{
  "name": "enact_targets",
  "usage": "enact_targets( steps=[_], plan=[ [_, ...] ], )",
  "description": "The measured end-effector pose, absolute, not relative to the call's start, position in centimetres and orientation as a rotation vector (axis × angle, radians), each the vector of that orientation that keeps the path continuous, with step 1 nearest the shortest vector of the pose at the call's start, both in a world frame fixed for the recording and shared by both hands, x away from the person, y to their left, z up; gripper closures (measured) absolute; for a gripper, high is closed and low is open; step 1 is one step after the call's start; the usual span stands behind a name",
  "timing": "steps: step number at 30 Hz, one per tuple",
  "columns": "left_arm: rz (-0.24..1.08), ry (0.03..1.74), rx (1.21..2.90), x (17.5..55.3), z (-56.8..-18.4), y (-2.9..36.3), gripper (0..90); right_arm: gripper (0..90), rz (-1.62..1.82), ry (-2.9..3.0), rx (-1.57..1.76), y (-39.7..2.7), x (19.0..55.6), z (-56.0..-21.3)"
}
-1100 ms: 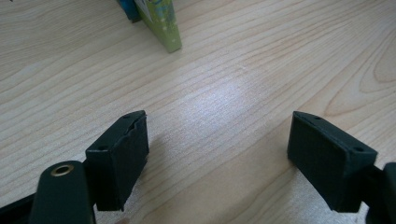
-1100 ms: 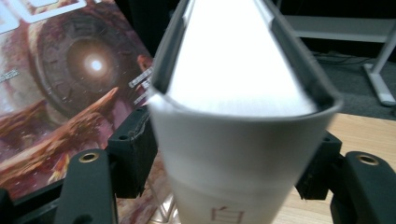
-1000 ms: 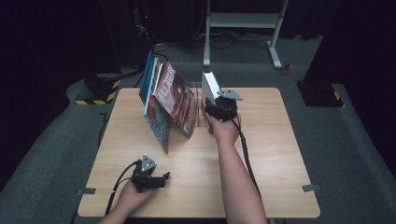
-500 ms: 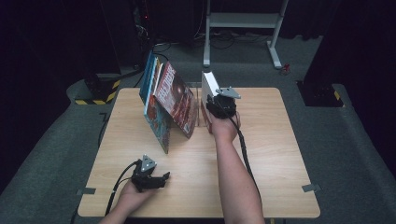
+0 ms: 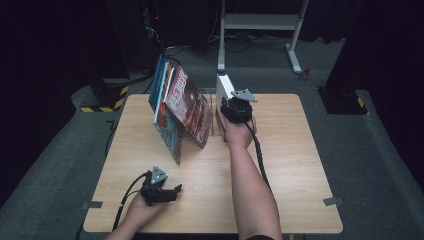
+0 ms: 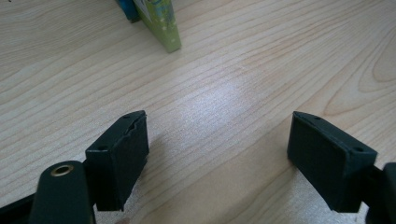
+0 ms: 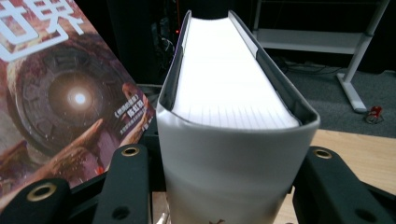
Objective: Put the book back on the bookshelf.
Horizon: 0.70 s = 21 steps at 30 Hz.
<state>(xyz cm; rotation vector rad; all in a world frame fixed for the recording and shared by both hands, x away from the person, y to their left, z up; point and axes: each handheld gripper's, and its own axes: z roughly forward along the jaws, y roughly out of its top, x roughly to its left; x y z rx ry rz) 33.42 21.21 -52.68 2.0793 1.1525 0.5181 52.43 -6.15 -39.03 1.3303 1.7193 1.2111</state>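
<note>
High view: wooden table bearing a row of leaning books at its far left-centre, the outermost a red-covered book tilted toward the right. White book, thick, pale-covered, stands just right of that row near the table's far edge, tilted, grasped at its lower part by the right gripper, whose jaws have just been closing with the book between them. Right gripper view: both black jaws press against the white book's covers, red-covered book just beside it. Left gripper rests near the table's front-left edge, well apart from the books; left gripper view: jaws spread wide, bare wood between them
</note>
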Motion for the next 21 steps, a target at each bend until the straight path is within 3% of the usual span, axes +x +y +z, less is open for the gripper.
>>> enact_targets(
  steps=[9, 21],
  plan=[
    [0.517, 1.150, 2.080, 33.4, -52.7, 21.2, 20.9, 54.7, 1.207, 1.693, 1.281, -5.2, 53.0, -37.4],
    [0.515, 1.148, 2.083, 33.4, -52.7, 21.2, 20.9, 54.6, 1.210, 1.694, 1.286, -4.0, 54.4, -38.0]
  ],
)
